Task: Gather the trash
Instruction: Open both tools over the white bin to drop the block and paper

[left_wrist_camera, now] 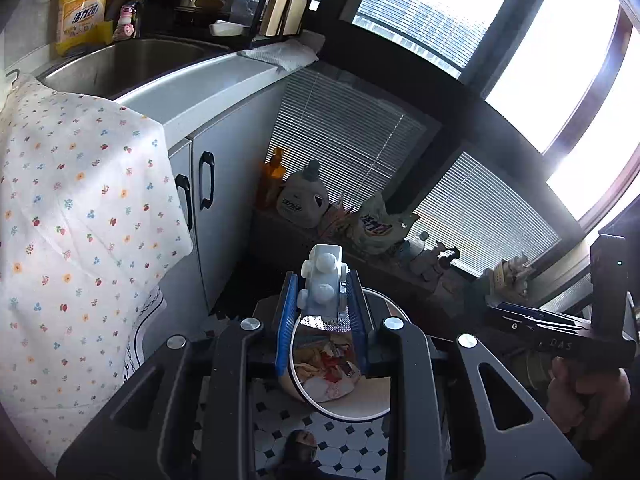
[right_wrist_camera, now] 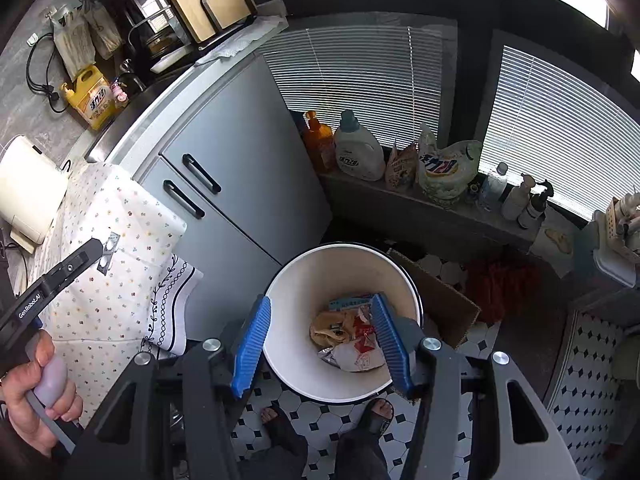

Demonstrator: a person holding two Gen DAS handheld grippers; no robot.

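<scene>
- My left gripper (left_wrist_camera: 322, 312) is clenched on a white blister pack (left_wrist_camera: 323, 285), the blue pads (left_wrist_camera: 285, 320) pressing its two sides; foil shows at its lower end.
- The pack stands above the near rim of the white trash bin (left_wrist_camera: 372, 394), which sits on the tiled floor (left_wrist_camera: 340, 440) just beside the grey cabinet (left_wrist_camera: 224, 200).
- My right gripper (right_wrist_camera: 320, 338) is released, its blue fingers (right_wrist_camera: 252, 344) spread wide over the bin's mouth (right_wrist_camera: 304, 280) with nothing between them.
- Inside the bin lie crumpled wrappers (right_wrist_camera: 352, 340): yellow, red-and-white and a bit of foil.
- Open room: the mouth of the bin is clear straight below; a cardboard box (right_wrist_camera: 444, 300) touches it on the window side, and the flowered tablecloth (right_wrist_camera: 112, 264) hangs near on the other.
- A windowsill (right_wrist_camera: 400, 204) lined with detergent bottles (right_wrist_camera: 358, 148) and bags runs behind the bin.
- Hidden: my own finger frames cover the bin's near edge, and in the left view its base is cut off.
- Two sandalled feet (right_wrist_camera: 376, 412) stand below the bin, partly covered by my frame.
- What the printing on the wrappers says I cannot make out.
</scene>
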